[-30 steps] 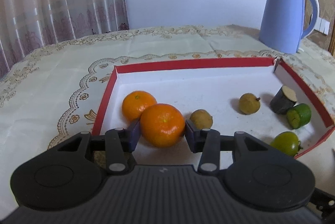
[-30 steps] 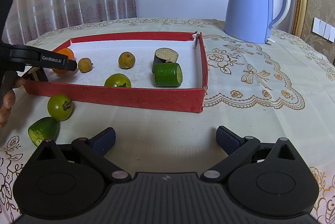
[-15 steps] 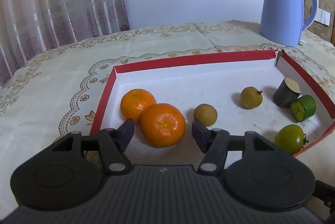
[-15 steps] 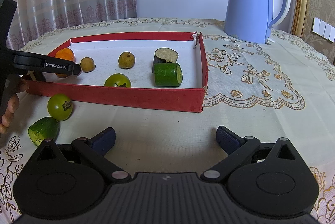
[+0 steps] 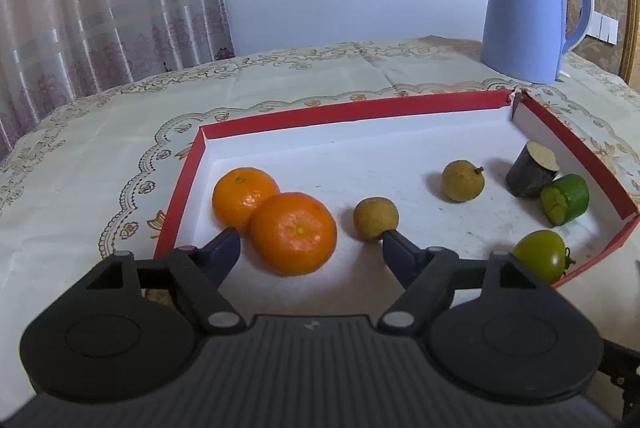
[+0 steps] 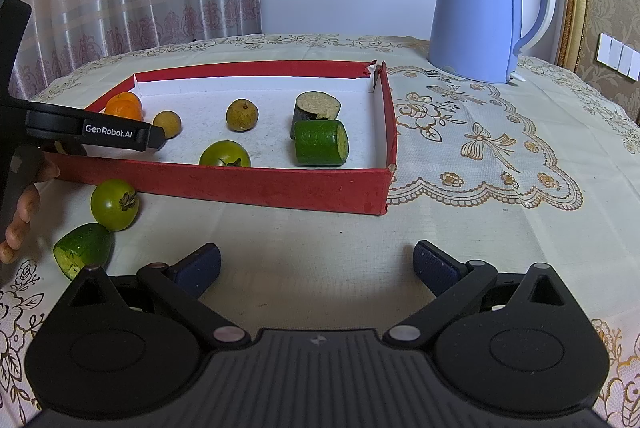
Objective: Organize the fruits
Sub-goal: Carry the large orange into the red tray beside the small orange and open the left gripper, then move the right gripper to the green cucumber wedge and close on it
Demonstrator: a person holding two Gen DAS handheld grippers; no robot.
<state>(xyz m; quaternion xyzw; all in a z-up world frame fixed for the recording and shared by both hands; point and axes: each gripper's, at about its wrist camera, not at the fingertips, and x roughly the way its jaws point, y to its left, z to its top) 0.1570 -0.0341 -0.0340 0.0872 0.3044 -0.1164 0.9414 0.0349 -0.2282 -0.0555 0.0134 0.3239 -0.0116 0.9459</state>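
Near orange (image 5: 294, 233) sat on the white floor of the red-walled tray (image 5: 352, 110), at its left end, touching a second orange (image 5: 243, 197) just behind. Lay between the blue pads of the left gripper (image 5: 310, 248), untouched on either side; jaws opening, a clear gap at each pad. Right pad tip ended just in front of a small brown round fruit (image 5: 375, 219). Further right in the tray: another brown fruit with a short stem (image 5: 463, 180), a dark eggplant stub (image 5: 532, 169) with its pale cut face up, a green cucumber piece (image 5: 565, 199) lying just beside that stub, and a green tomato (image 5: 540, 256) close to the near wall.

Seen from the right wrist: left gripper's black arm (image 6: 94, 131), marked GenRobot.AI, reached over the near wall at the tray's left end, fingers of a hand (image 6: 24, 212) below it. Outside the tray, on the patterned tablecloth (image 6: 480, 156): a second green tomato (image 6: 115, 204) just beside the near wall, and a cut green cucumber end (image 6: 83, 250) near it. Right gripper (image 6: 316, 264) hovered over bare cloth in front of the tray, jaws wide apart and empty. Blue kettle (image 6: 486, 12) stood beyond the tray's far right corner, well apart from the fruit.
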